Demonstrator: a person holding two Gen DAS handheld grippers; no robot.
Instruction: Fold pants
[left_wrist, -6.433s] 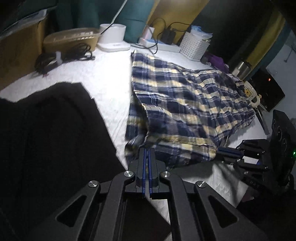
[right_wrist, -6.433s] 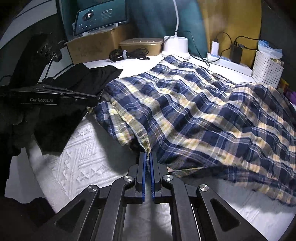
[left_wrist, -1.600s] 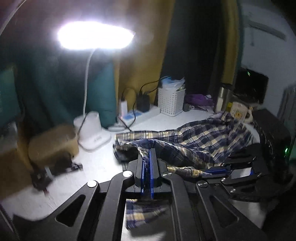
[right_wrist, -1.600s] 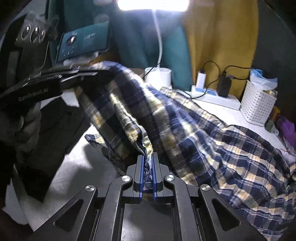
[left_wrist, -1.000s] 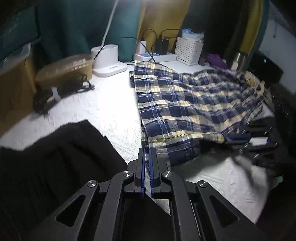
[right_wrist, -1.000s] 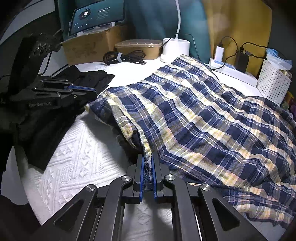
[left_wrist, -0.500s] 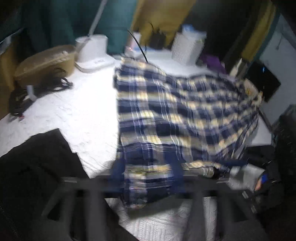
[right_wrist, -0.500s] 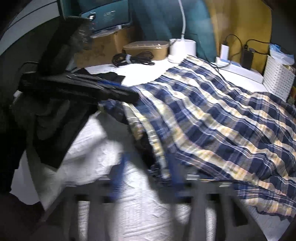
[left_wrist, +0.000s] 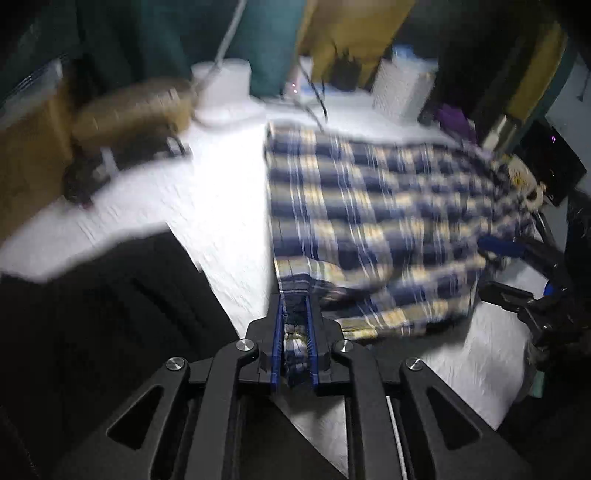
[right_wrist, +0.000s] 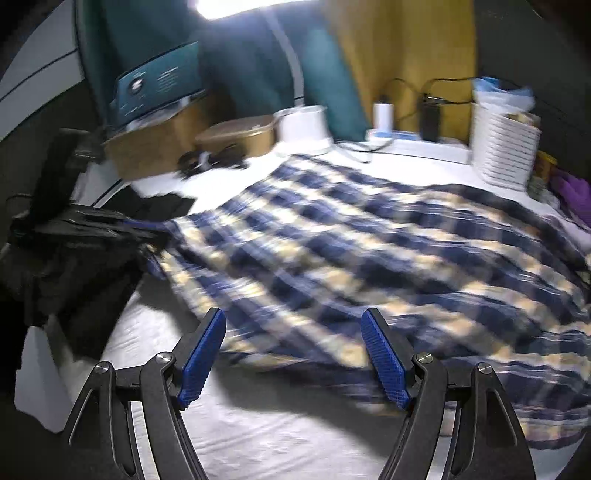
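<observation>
Left gripper (left_wrist: 294, 328) fingers clamp plaid pants (left_wrist: 373, 210); right gripper (right_wrist: 293, 354) fingers spread, empty

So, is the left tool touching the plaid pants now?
Touching. The left wrist view shows the left tool with its blue pads closed on a bunched fold of the plaid pants.

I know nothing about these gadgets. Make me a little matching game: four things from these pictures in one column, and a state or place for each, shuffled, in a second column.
Things:
1. left gripper
2. right gripper
3. plaid pants
4. white slatted basket

States or places:
A. spread across the white bed cover
B. jaws wide apart, nothing between them
C. at the back, beside the power strip
D. clamped on a fold of plaid cloth

Pairs: 1-D, 2-B, 3-A, 4-C
</observation>
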